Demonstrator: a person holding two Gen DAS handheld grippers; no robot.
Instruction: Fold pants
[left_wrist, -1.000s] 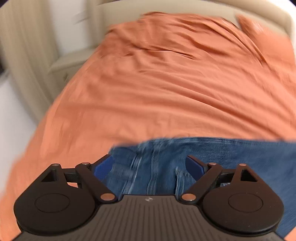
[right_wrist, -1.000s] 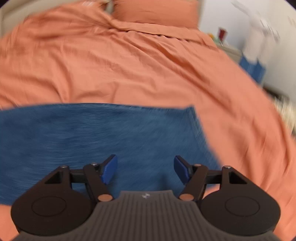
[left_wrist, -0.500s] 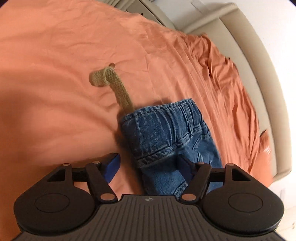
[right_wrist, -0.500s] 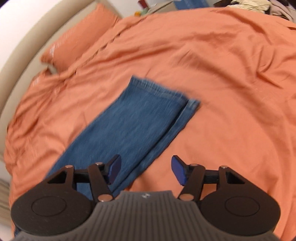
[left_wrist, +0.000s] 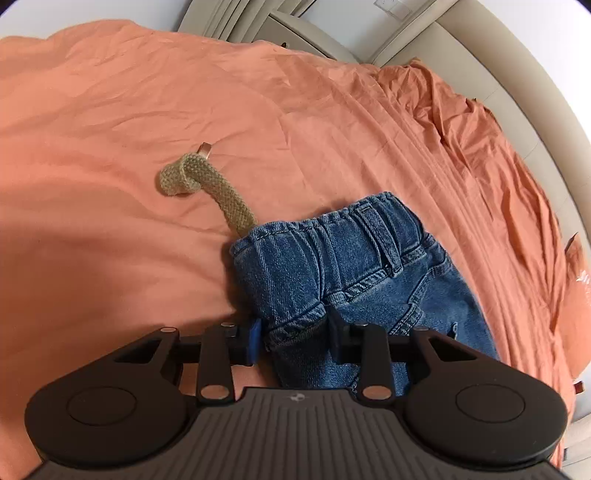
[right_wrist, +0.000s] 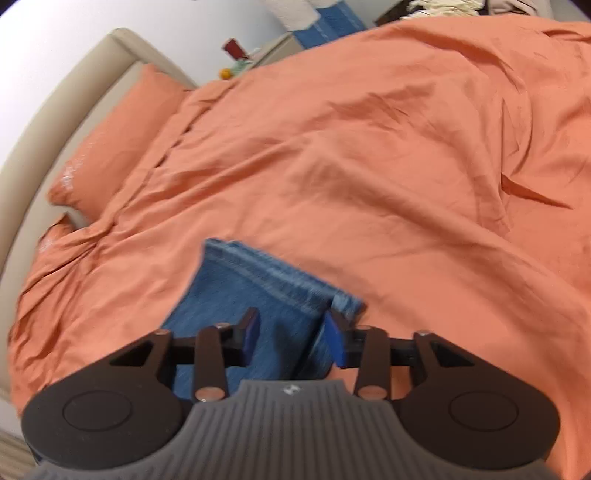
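Jaws closing on both, left gripper (left_wrist: 293, 341) pinching jeans (left_wrist: 343, 273) waistband fold, right gripper (right_wrist: 290, 338) straddling leg hem, not yet pressing, orange bed (left_wrist: 147, 110) underneath

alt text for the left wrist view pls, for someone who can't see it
The left hand-held gripper is closing its blue-padded jaws around the waistband corner of folded blue jeans lying on an orange bedspread. A braided tan drawstring trails from the waistband across the bedding, and a beige headboard curves along the upper right.
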